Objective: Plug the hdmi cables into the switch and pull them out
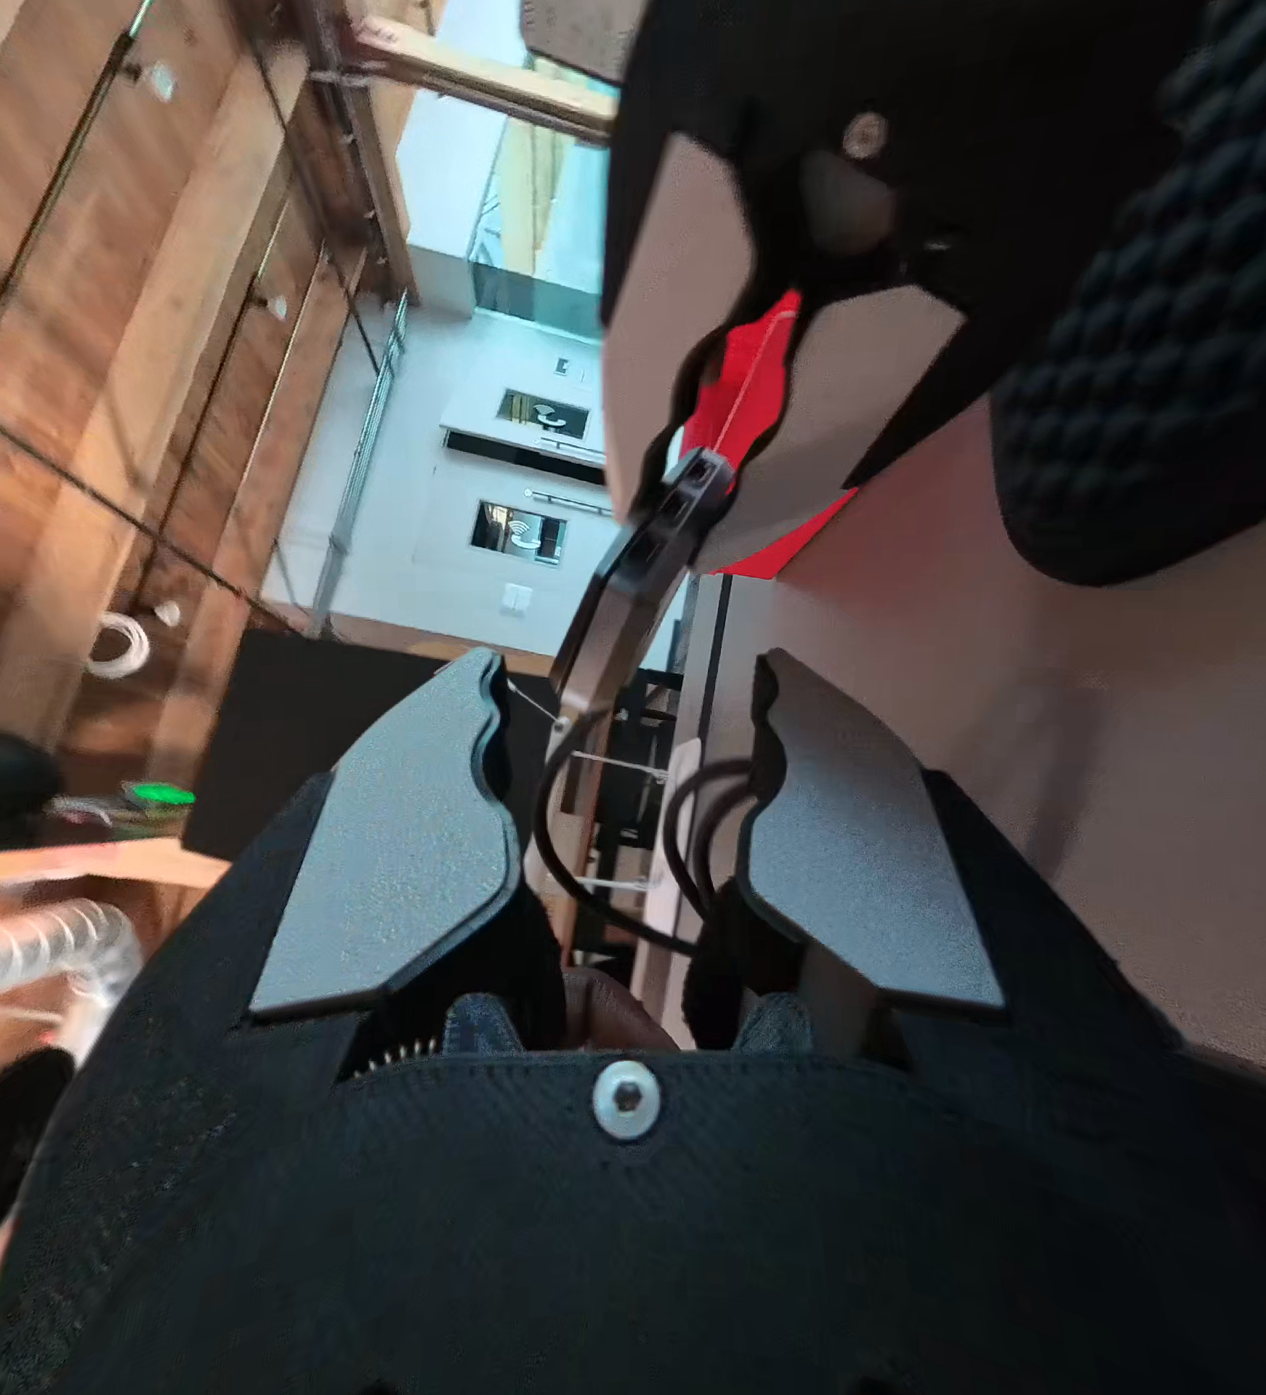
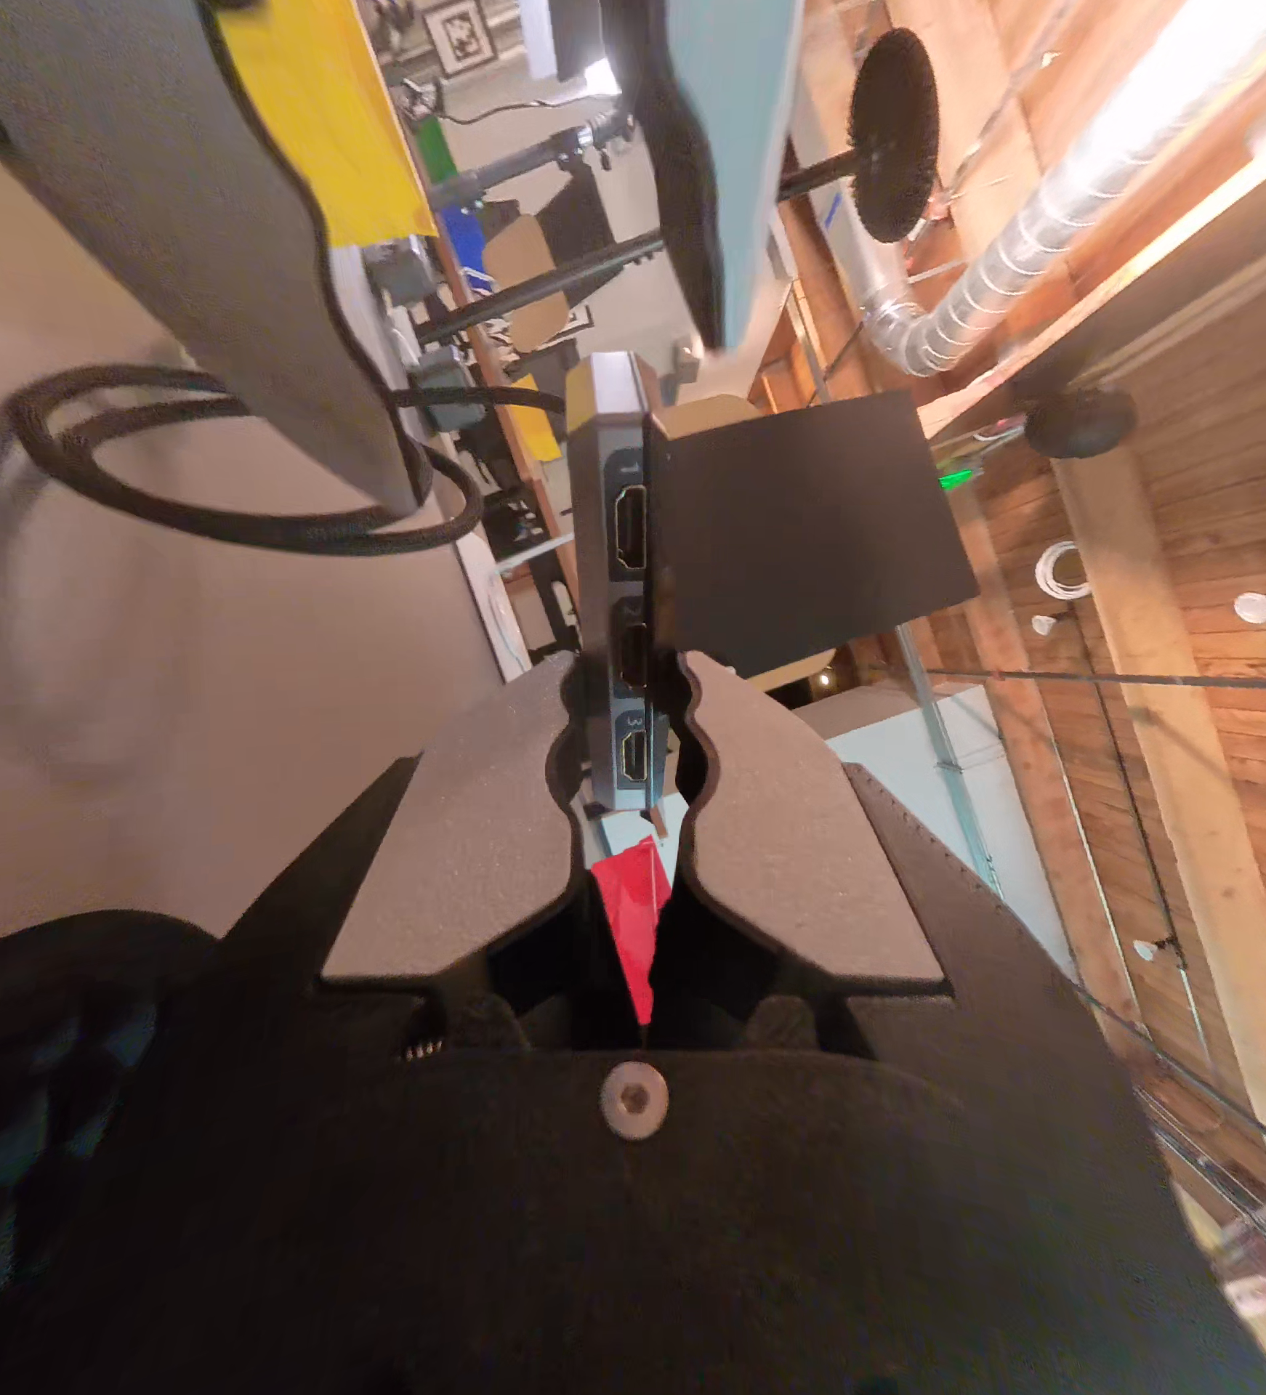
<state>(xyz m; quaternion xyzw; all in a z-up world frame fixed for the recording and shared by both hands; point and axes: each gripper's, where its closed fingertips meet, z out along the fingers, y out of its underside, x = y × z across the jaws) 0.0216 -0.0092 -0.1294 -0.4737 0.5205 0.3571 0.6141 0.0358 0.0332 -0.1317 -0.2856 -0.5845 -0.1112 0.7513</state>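
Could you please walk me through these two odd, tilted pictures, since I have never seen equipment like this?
A person holds a hand-operated two-finger gripper in each hand, and each carries a wide-angle camera looking forward along its fingers, hence the tilt. In the right wrist view, the right gripper is clamped on the HDMI switch, lifted into the air; the ports along its edge that show are empty. In the left wrist view, the left gripper is open and holds nothing, with the other gripper and the switch ahead of it. Coiled black cables lie on the pale table. A red piece shows between the right fingers; I cannot tell what it is.

Both wrist views close on switch [image 2: 619,574]
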